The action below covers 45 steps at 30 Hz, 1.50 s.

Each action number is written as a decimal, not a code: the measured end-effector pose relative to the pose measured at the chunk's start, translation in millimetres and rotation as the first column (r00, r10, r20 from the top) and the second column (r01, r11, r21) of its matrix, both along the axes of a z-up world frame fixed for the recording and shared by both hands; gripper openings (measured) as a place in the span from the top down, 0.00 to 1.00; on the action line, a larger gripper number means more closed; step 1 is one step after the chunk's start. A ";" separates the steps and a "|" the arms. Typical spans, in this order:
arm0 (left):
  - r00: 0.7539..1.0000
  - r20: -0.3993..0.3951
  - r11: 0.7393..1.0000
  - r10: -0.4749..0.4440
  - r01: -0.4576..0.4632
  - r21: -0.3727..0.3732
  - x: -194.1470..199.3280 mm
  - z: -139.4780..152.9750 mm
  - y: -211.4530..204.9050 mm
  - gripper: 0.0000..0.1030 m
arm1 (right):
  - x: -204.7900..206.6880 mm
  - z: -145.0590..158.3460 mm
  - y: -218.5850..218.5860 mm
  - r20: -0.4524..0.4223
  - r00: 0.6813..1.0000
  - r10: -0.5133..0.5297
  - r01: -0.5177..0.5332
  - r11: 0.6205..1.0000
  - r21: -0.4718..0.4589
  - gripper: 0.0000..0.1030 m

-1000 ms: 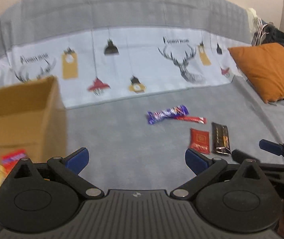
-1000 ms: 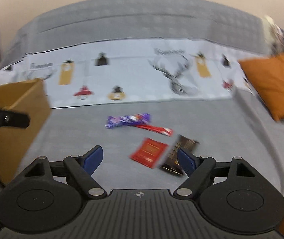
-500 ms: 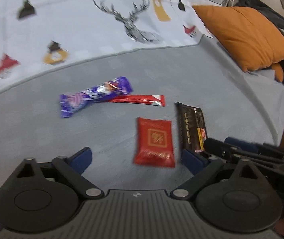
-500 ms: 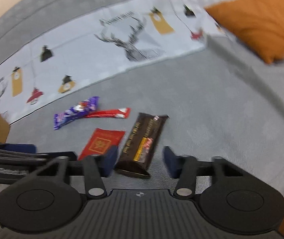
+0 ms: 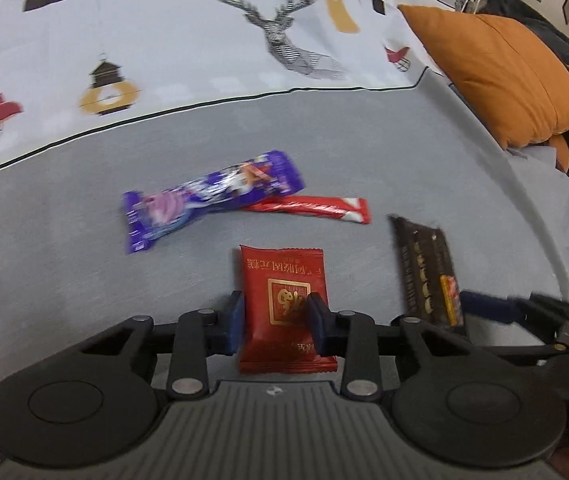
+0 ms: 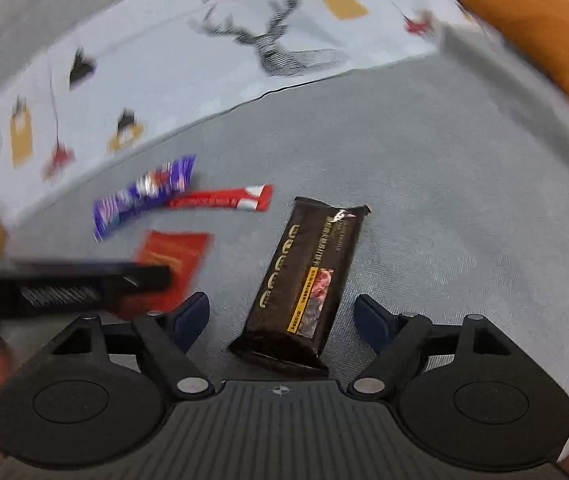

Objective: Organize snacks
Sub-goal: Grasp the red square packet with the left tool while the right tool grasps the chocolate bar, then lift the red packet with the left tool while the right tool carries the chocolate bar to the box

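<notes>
A: Bed (image 5: 64, 280) first, grey cover, with an orange pillow (image 5: 500, 76) at two o'clock. Four snacks lie on the cover, none boxed yet as far as these views show.

B: Biggest is the dark chocolate bar (image 6: 304, 280), flat, running from six toward one o'clock in the right wrist view. The right tongs (image 6: 282, 316) stand apart, one finger on each side of its near end, not touching it.

A: It looks stiff and fairly light, I'd judge, with a slick wrapper. Take it across the narrow width near the lower end, squarely, or it may skid out.

B: Next, the purple wrapper (image 5: 208, 196) at eleven o'clock in the left wrist view, its right end overlapping the thin red stick (image 5: 316, 209).

A: That stick is probably limp and flat against the cover; hard to get fingers under.

B: Smallest job in hand: the red sachet (image 5: 284, 300). The left tongs (image 5: 274, 322) have drawn together on its sides, both pads touching the foil.

A: Soft, crinkly, feather-light, I'd guess. A mid-body pinch suits it; squeeze harder and it buckles.
</notes>
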<state>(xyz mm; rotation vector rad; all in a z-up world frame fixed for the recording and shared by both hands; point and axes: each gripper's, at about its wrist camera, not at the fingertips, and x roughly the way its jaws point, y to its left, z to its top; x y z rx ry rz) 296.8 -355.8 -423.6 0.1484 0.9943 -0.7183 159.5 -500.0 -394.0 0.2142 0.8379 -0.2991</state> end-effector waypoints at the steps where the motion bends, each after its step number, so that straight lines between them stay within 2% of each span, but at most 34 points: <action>1: 1.000 -0.017 1.000 0.003 -0.003 -0.009 0.4 0.7 3.5 0.62 | -0.1 -0.7 4.8 -0.015 1.000 0.003 -0.003 0.998 -0.057 0.38; 2: 0.999 -0.041 1.000 0.009 -0.010 -0.019 0.6 2.0 5.9 0.56 | -2.4 -0.3 7.0 -0.016 1.000 -0.001 0.000 0.996 -0.090 0.49; 3: 0.998 -0.060 0.999 0.018 -0.019 -0.025 0.3 3.3 6.6 0.51 | -5.7 0.8 3.5 -0.010 1.000 -0.015 0.014 0.997 -0.081 0.54; 4: 0.997 -0.076 0.999 0.026 -0.028 -0.031 -0.9 4.6 5.2 0.37 | -10.9 2.4 -1.5 0.003 0.999 -0.036 0.036 0.998 -0.058 0.57; 5: 0.996 -0.083 0.999 0.028 -0.031 -0.036 -2.2 6.0 2.5 0.26 | -15.6 3.3 -5.7 0.013 0.998 -0.055 0.055 0.997 -0.050 0.59; 7: 0.998 -0.066 0.999 0.015 -0.017 -0.028 -6.9 6.4 -6.7 0.24 | -25.2 3.8 -12.2 0.021 0.996 -0.089 0.091 0.994 -0.062 0.59; 9: 1.000 -0.030 1.000 -0.004 0.004 0.018 -12.0 1.6 -19.0 0.25 | -33.5 3.4 -21.1 0.037 0.993 -0.110 0.111 0.994 -0.009 0.58; 12: 0.993 0.100 0.991 -0.064 0.052 0.120 -27.0 -5.0 -35.3 0.29 | -36.6 4.8 -29.4 0.054 0.990 -0.132 0.129 0.990 0.056 0.54; 13: 0.985 0.143 0.986 -0.095 0.072 0.152 -33.4 -5.9 -38.2 0.37 | -35.2 5.4 -30.4 0.058 0.990 -0.132 0.128 0.990 0.066 0.51; 14: 0.982 0.152 0.985 -0.115 0.092 0.148 -36.9 -4.9 -38.3 0.50 | -32.1 5.4 -30.7 0.057 0.990 -0.129 0.125 0.990 0.069 0.47; 16: 0.987 0.120 0.986 -0.108 0.091 0.136 -39.6 -2.3 -34.6 0.51 | -22.7 3.3 -26.8 0.037 0.992 -0.117 0.116 0.993 0.030 0.44; 18: 0.991 0.106 0.986 -0.084 0.067 0.156 -41.8 -0.1 -29.2 0.51 | -14.6 -1.3 -17.2 0.004 0.996 -0.084 0.084 0.995 -0.059 0.43; 19: 0.993 0.098 0.984 -0.068 0.051 0.169 -43.1 1.4 -25.2 0.52 | -12.0 -2.9 -11.0 -0.007 0.998 -0.064 0.063 0.992 -0.106 0.44; 20: 0.995 0.083 0.983 -0.049 0.034 0.180 -44.2 3.7 -20.7 0.52 | -12.3 -2.9 -6.8 -0.005 0.999 -0.051 0.050 0.991 -0.123 0.52; 22: 0.998 0.054 0.982 -0.013 0.003 0.187 -48.7 10.1 -9.4 0.52 | -16.6 -0.2 -5.4 0.005 0.999 -0.047 0.047 0.994 -0.103 0.60; 26: 0.997 0.072 0.982 -0.010 -0.004 0.190 -73.6 32.0 18.2 0.52 | -38.5 10.0 4.6 0.036 0.998 -0.055 0.058 0.996 -0.073 0.60; 33: 0.994 0.065 0.991 0.082 -0.089 0.102 -107.1 81.8 91.0 0.52 | -82.8 57.7 73.9 0.110 0.992 0.065 -0.047 0.986 -0.157 0.60; 37: 0.985 0.103 0.989 0.138 -0.143 0.045 -116.3 115.5 128.9 0.52 | -93.6 88.2 113.9 0.166 0.978 0.128 -0.106 0.985 -0.136 0.60; 40: 0.972 0.141 0.982 0.188 -0.190 0.003 -123.2 143.9 158.7 0.52 | -98.7 111.4 147.5 0.201 0.964 0.173 -0.146 0.979 -0.139 0.60; 45: 0.943 0.208 0.966 0.260 -0.252 -0.064 -140.2 192.0 213.3 0.52 | -107.5 160.2 204.5 0.278 0.921 0.272 -0.227 0.956 -0.184 0.60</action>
